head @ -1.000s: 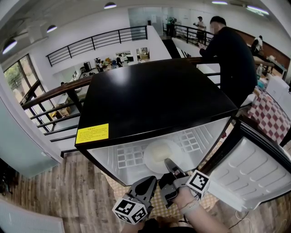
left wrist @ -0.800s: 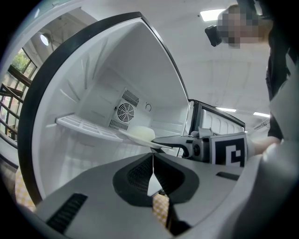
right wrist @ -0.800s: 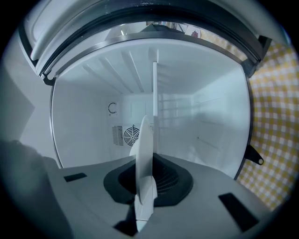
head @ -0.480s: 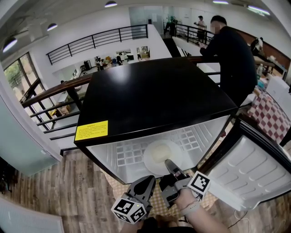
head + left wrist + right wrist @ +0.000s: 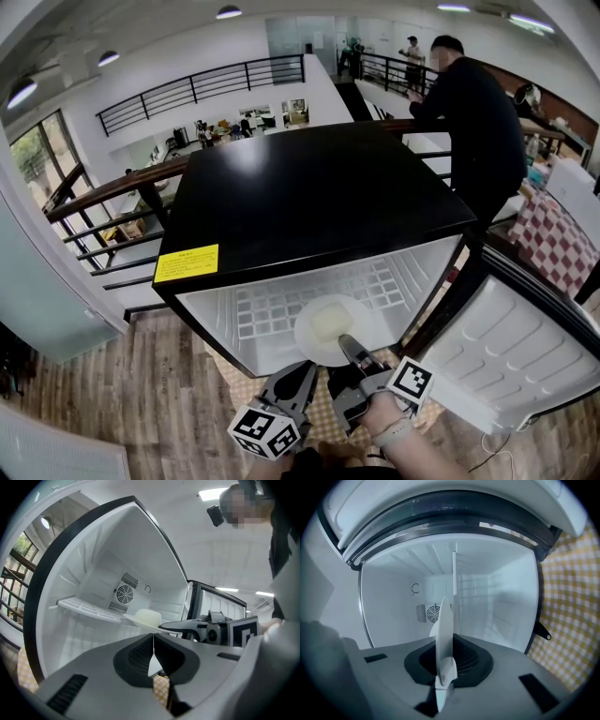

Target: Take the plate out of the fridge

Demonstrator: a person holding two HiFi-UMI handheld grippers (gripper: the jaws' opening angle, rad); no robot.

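Moved since the earlier frame: the round white plate [image 5: 330,331] sits a little nearer the front lip of the fridge opening, and the right gripper [image 5: 349,345] has drawn back with it.

Item 1. Round white plate, shallow and thin-rimmed.
- It carries a pale cream block [image 5: 325,322] at its centre.
- Location: front edge of the white wire shelf [image 5: 272,314] and right of that edge's middle, inside the black-topped fridge with white interior [image 5: 309,197].
- From the left gripper view the plate [image 5: 140,623] lies level and projects past the shelf's front edge. Whether it rests on the shelf or is just lifted cannot be told.

Item 2. Right gripper.
- Its fingers [image 5: 497,672] are pinching the near rim of the plate, which shows edge-on between them [image 5: 443,639].
- The rim grip probably serves to keep the plate flat, so that the block does not slide.

Item 3. Left gripper [image 5: 302,371].
- Its fingers [image 5: 108,663] are pressed together on nothing.
- It is held low, in front of the fridge and beside the right gripper, likely kept out of the plate's way.

Item 4. Open fridge door [image 5: 525,347], swung wide to the right, so the opening is unobstructed.

Item 5. Yellow checked cloth [image 5: 576,597], lying under the fridge.
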